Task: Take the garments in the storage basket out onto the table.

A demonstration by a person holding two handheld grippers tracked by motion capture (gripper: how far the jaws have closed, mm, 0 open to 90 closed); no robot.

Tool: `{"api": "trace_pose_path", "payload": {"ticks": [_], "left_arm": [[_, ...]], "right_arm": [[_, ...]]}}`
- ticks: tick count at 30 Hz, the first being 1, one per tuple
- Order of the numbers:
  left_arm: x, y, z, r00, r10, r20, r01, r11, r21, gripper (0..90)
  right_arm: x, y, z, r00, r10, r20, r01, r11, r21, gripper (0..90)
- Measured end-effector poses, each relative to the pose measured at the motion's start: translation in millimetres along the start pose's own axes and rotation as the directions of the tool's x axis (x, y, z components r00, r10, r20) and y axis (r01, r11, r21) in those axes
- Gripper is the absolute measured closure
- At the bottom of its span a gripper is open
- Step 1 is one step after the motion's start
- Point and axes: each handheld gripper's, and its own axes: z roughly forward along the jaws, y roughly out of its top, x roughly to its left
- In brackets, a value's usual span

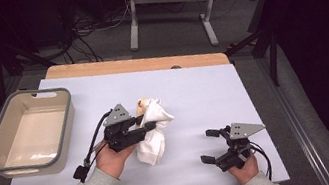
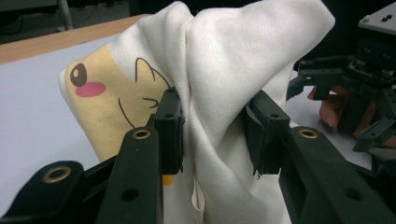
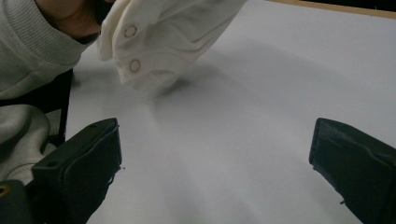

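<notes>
Two grippers work over the table (image 1: 203,91). High view: left gripper (image 1: 146,124) clamps the cream garment (image 1: 153,130), bunched, long axis running toward the person. Left gripper view: pads pinch a fold, lifting it clear for handling. Right gripper view: right gripper (image 3: 215,154) jaws spread wide, empty, garment hem (image 3: 149,56) ahead.

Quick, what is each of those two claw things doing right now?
Left gripper: jaws closed on a bunched cream cotton garment with a yellow cartoon face.
Right gripper: jaws open, nothing between them.
</notes>
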Motion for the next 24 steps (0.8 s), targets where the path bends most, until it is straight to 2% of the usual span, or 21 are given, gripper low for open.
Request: {"api": "trace_pose_path", "payload": {"ticks": [5,10,17,24], "left_arm": [[0.4,-8.4,9.9,1.0000,-0.008,0.005,0.008,0.9997,0.023,61.5],[0.6,-15.0,18.7,0.9999,0.012,0.010,-0.013,0.9990,0.044,59.9],[1.1,-20.9,27.4,0.9996,0.015,0.024,-0.017,0.9967,0.079,57.3],[-2.8,-28.3,40.8,0.9985,0.027,0.047,-0.034,0.9889,0.145,54.5]], "right_arm": [[0.0,0.0,-0.1,1.0000,0.000,0.000,0.000,1.000,0.000,2.9],[-0.1,-0.2,-0.2,1.0000,0.002,0.000,-0.002,1.000,-0.001,2.9],[-0.1,-0.4,-0.3,1.0000,0.002,0.002,-0.002,1.000,0.000,2.9],[-0.1,-0.5,0.1,1.0000,0.004,0.000,-0.004,1.000,0.001,2.9]]}}
